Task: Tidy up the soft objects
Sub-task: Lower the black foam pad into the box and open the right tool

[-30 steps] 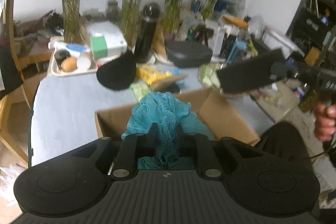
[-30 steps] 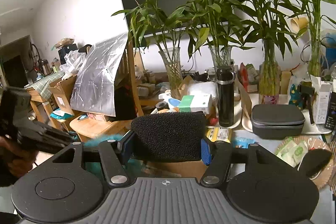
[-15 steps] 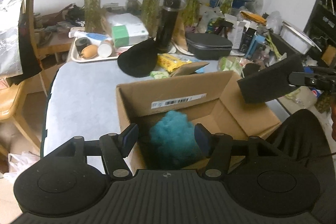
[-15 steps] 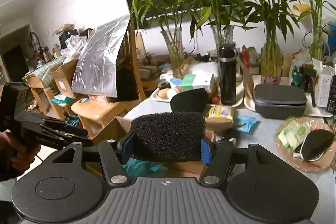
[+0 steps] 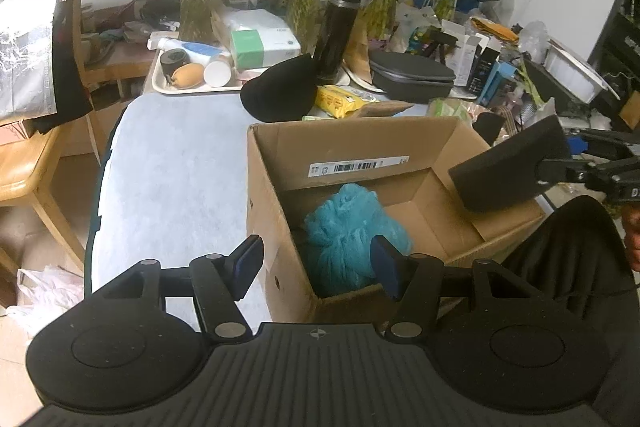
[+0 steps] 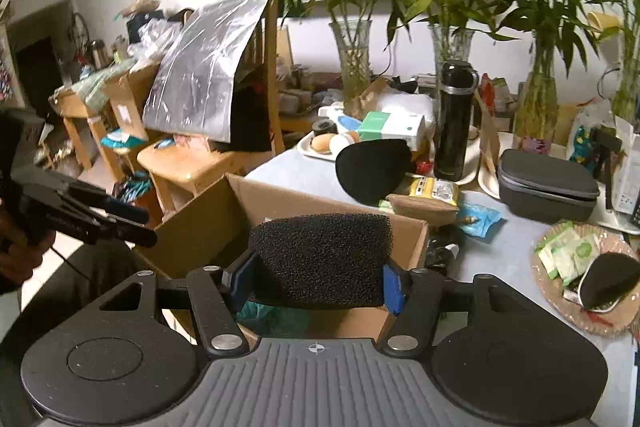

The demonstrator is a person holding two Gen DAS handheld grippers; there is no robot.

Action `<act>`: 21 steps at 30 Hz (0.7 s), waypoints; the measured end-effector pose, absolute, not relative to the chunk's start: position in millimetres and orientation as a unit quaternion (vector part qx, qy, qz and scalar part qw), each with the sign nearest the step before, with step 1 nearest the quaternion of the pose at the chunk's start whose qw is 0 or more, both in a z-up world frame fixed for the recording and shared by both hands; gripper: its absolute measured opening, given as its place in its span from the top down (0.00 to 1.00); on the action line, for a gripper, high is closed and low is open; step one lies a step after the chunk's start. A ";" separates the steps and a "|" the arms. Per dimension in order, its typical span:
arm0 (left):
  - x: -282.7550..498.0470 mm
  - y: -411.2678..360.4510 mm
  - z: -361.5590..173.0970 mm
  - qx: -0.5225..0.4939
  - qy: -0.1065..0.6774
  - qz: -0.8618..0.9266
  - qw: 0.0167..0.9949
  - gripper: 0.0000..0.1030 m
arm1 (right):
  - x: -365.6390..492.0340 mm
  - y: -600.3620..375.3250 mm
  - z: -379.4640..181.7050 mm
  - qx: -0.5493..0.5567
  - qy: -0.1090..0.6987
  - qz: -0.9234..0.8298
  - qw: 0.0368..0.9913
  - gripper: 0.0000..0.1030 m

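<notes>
An open cardboard box (image 5: 352,143) stands on the grey table. A teal mesh bath puff (image 5: 352,231) lies inside it at the near left corner. My left gripper (image 5: 316,261) is open and empty, above the box's near edge. My right gripper (image 6: 318,281) is shut on a black foam sponge (image 6: 320,259) and holds it over the box (image 6: 224,211). The sponge also shows in the left wrist view (image 5: 508,167), at the box's right side. A black oval foam pad (image 5: 280,95) leans behind the box.
A black flask (image 5: 338,27), a grey zip case (image 5: 412,75), a yellow packet (image 5: 340,99) and a white tray (image 5: 160,83) crowd the table's back. Vases of bamboo (image 6: 356,67) stand behind. A woven plate (image 6: 540,291) holds packets at the right. A wooden chair (image 5: 24,163) stands left.
My left gripper opened and let the teal puff drop into the box, then drew back and up. My right gripper moved the sponge closer over the box.
</notes>
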State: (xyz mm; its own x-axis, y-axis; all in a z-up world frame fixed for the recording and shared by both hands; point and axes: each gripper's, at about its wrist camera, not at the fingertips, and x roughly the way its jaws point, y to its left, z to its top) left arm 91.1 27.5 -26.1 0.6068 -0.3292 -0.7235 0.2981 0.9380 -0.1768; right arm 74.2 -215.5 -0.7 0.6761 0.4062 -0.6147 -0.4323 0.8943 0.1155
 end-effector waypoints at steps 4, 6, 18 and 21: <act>90.9 27.3 -26.0 -0.019 0.407 -0.174 0.897 0.44 | 79.8 -210.1 -6.0 -0.038 0.337 0.230 0.912 0.37; 90.4 27.6 -26.4 -0.020 0.406 -0.175 0.897 0.44 | 82.5 -206.1 -7.6 -0.056 0.338 0.231 0.910 0.37; 94.2 28.9 -27.7 -0.016 0.405 -0.169 0.898 0.43 | 101.5 -173.8 -20.0 -0.236 0.292 0.255 0.891 0.07; 95.5 31.6 -27.9 -0.022 0.406 -0.167 0.898 0.43 | 95.5 -171.9 -24.1 -0.238 0.298 0.283 0.880 0.03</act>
State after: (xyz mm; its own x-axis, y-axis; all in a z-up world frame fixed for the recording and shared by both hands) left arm 95.5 31.6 -27.9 0.6148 -0.3176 -0.7220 0.2825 0.9433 -0.1744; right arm 95.5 -171.9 -24.1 0.6621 0.3560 -0.6595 -0.6396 0.7270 -0.2498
